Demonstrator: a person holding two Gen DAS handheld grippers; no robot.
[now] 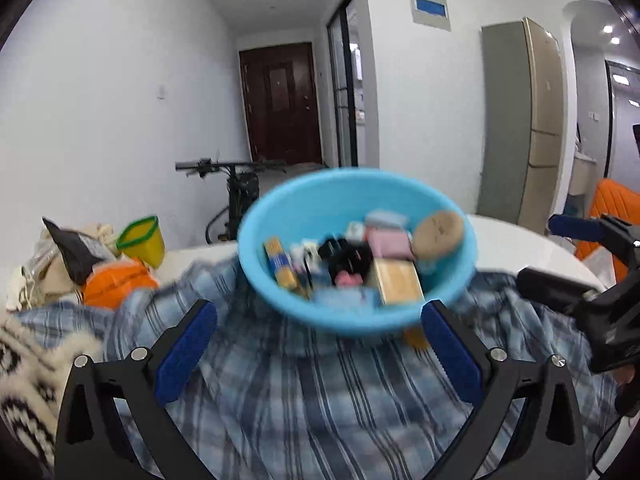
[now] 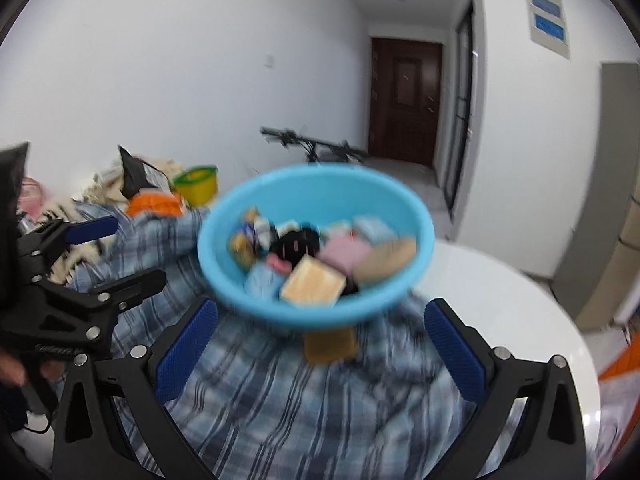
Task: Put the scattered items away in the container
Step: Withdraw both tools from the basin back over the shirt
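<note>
Blue-and-white plaid cloth [image 1: 320, 392] is covering most of the white round table [image 2: 500, 292], lying in folds under a light blue bowl [image 1: 312, 200]. That bowl is sitting on the cloth, holding a blurred heap of small items: a tan box [image 1: 400, 284], a pink packet [image 1: 390, 242], a round brown piece [image 1: 438, 230] and a black thing [image 1: 344, 258]. One orange-brown item [image 2: 330, 344] is lying on the cloth just in front of the bowl, outside it. The left gripper [image 1: 318, 356] is hanging before the bowl with its blue fingers [image 1: 186, 352] spread wide and nothing between them; the right gripper [image 2: 320, 354] is likewise released and empty. Behind, a yellow bucket [image 1: 144, 240] is standing near piled clothes [image 1: 48, 264]. White walls are leading down a hallway to a dark brown door [image 1: 282, 104], with a bicycle [image 1: 236, 184] parked there and a tall cabinet [image 1: 524, 120] standing at the right.
</note>
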